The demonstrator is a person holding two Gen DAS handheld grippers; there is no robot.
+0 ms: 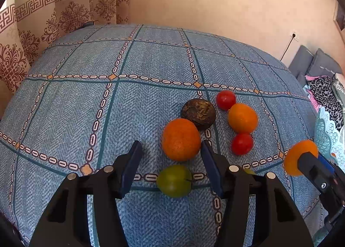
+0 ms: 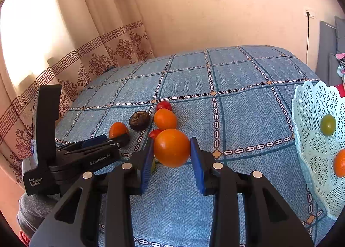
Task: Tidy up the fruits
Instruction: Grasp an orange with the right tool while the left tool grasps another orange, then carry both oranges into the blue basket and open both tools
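The right gripper [image 2: 171,150] jaws are closed on an orange [image 2: 171,147], held clear of the cloth, probably for carrying to the basket [image 2: 306,117] at the table's right edge. The left gripper [image 1: 171,165] jaws are partly open, empty, over a green fruit [image 1: 174,180]. Free cloth is seen between

The left gripper [image 2: 120,139] body reads "GenRobot.AI" (white print, at about eight o'clock in the right wrist view), and its camera housing [image 2: 41,160] reads "Data Acquisition System".
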